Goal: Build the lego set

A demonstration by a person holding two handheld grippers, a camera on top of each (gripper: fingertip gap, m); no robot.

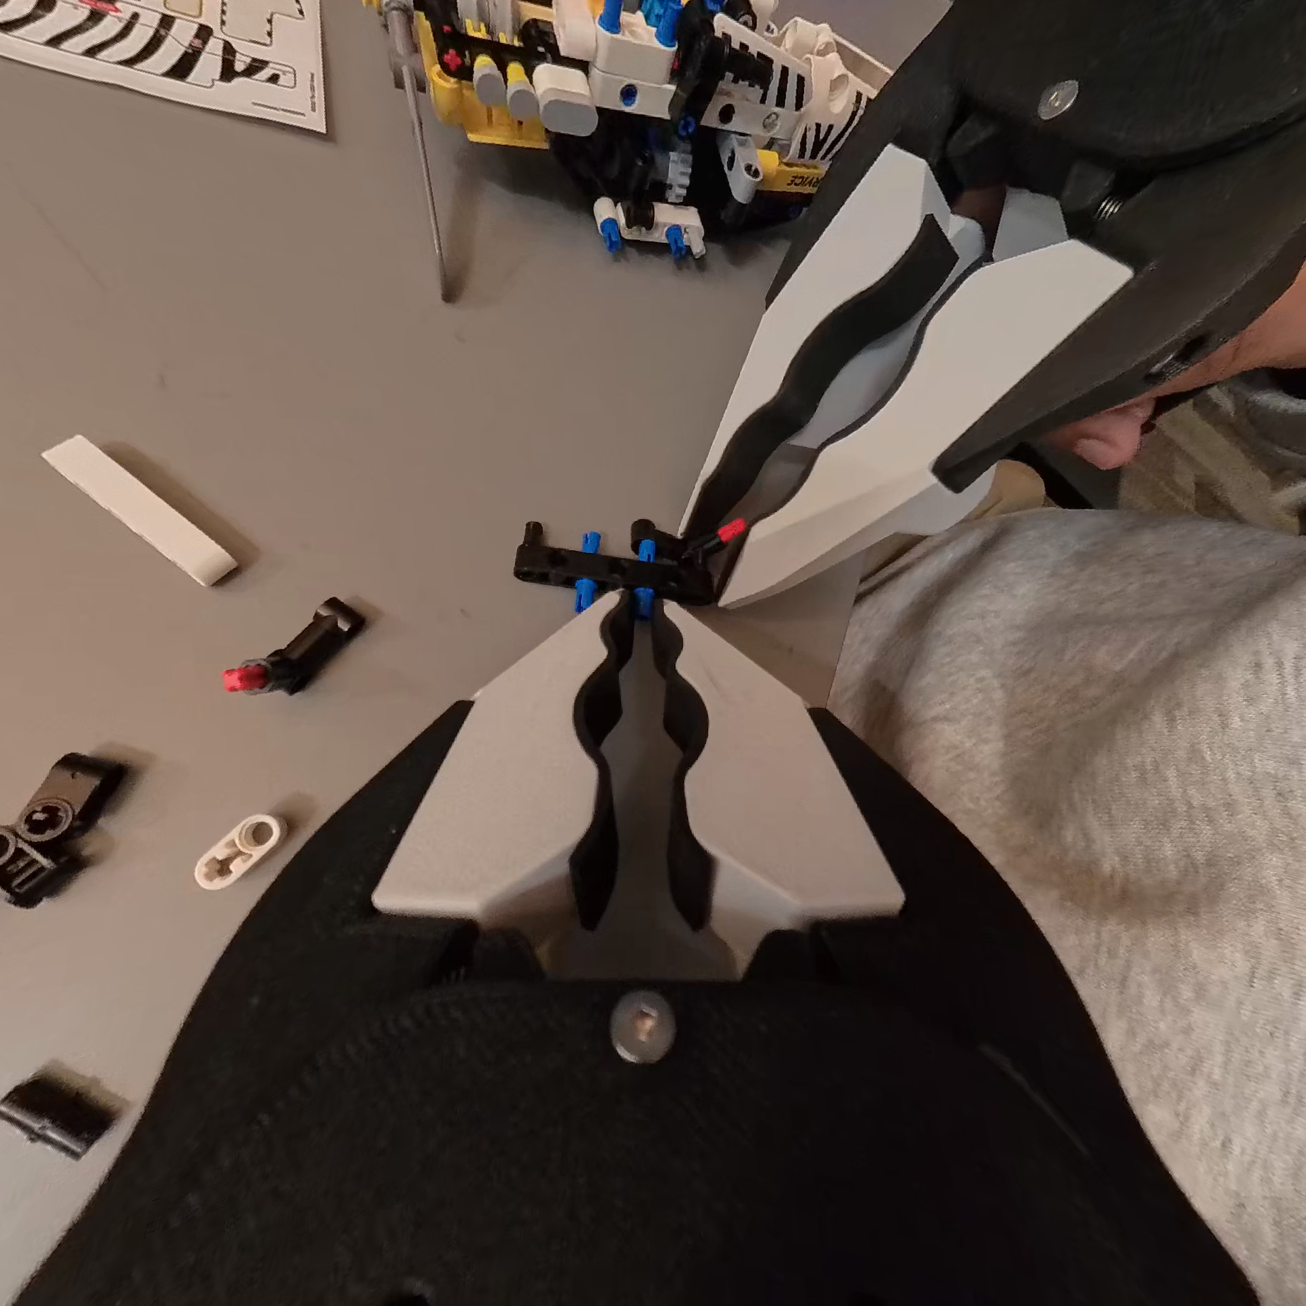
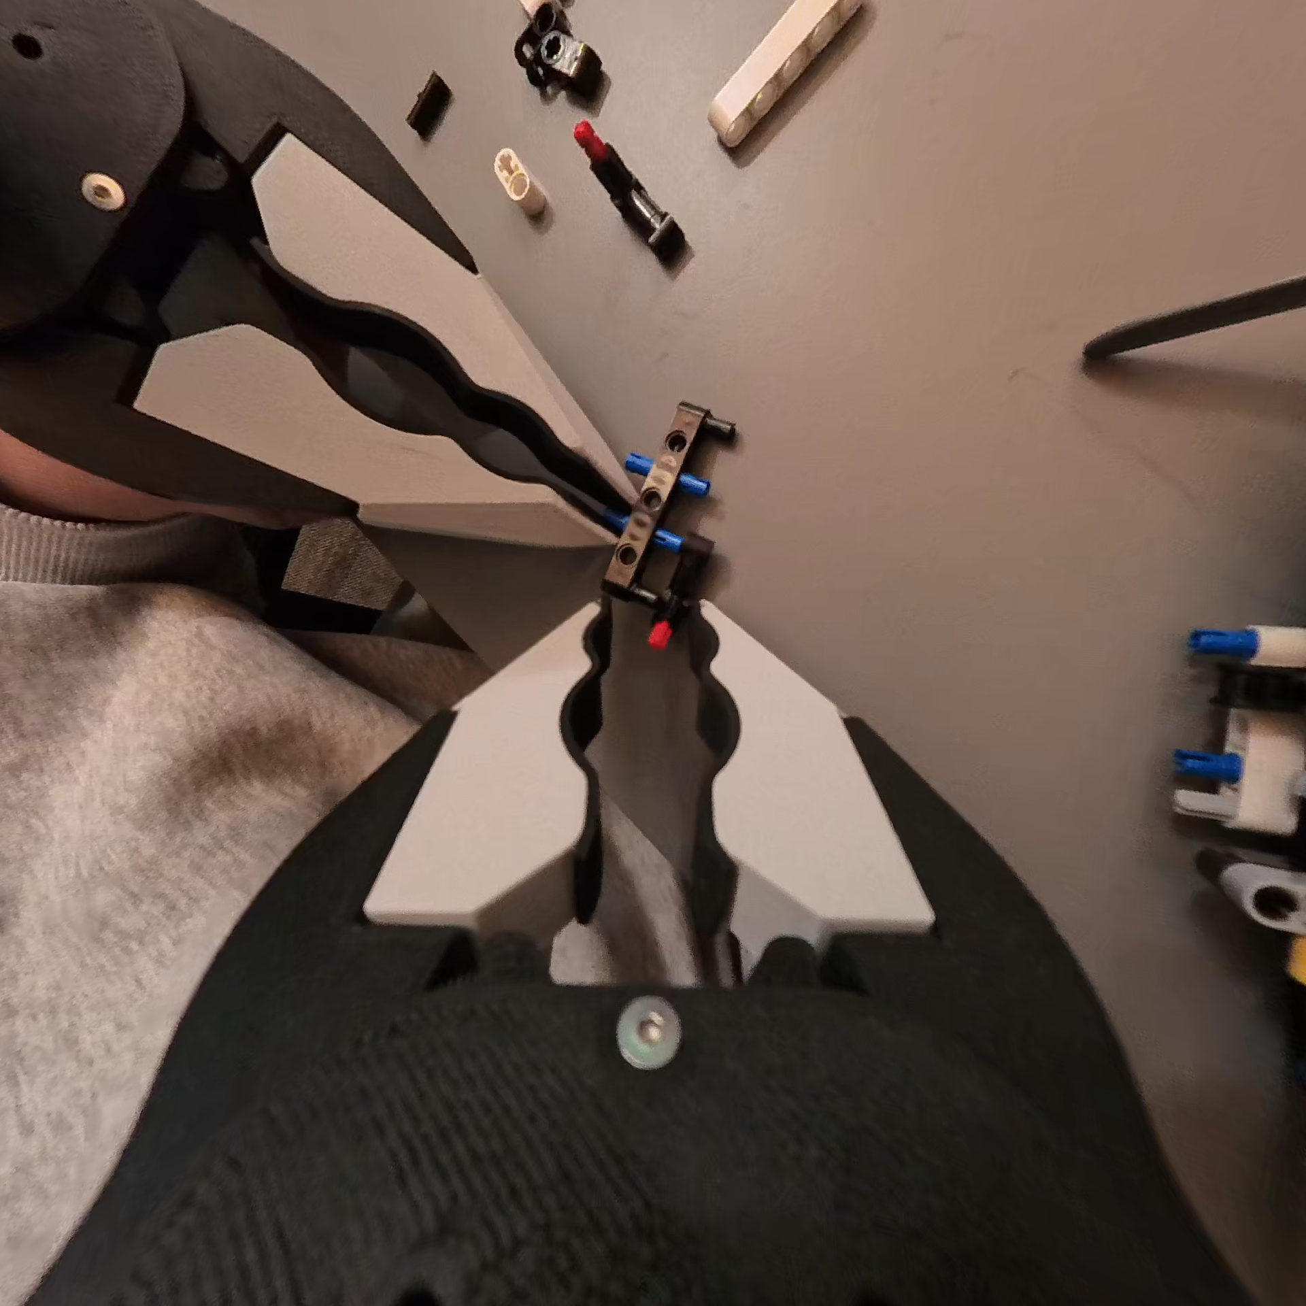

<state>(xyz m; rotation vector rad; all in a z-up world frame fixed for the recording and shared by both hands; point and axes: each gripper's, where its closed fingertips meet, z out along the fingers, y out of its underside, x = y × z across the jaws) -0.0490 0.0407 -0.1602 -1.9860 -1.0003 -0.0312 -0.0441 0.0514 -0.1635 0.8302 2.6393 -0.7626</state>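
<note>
A black beam [image 1: 565, 565] with two blue pins through it is held above the grey table [image 1: 318, 339]. My left gripper [image 1: 639, 601] is shut on one blue pin [image 1: 642, 601] of the beam; it also shows in the right wrist view [image 2: 622, 512]. My right gripper [image 2: 654, 611] is shut on a small black connector with a red axle [image 2: 659, 634], which touches the end of the beam [image 2: 654, 498]. In the left wrist view the right gripper [image 1: 707, 558] comes in from the upper right, with the red axle [image 1: 731, 528] between its fingers.
The partly built yellow, white and black model [image 1: 636, 85] stands at the back beside a thin metal rod [image 1: 424, 155] and a sticker sheet [image 1: 177, 49]. Loose parts lie left: a white beam [image 1: 138, 509], a black connector with red axle [image 1: 297, 654], a white link [image 1: 240, 848], black pieces [image 1: 49, 820]. A person's grey sleeve [image 1: 1060, 777] is right. Less than 4 cm separates the two grippers' tips. My left tips are roughly 10 centimetres from the white link [image 1: 240, 848]. It turns up in the right wrist view [image 2: 513, 174] as well.
</note>
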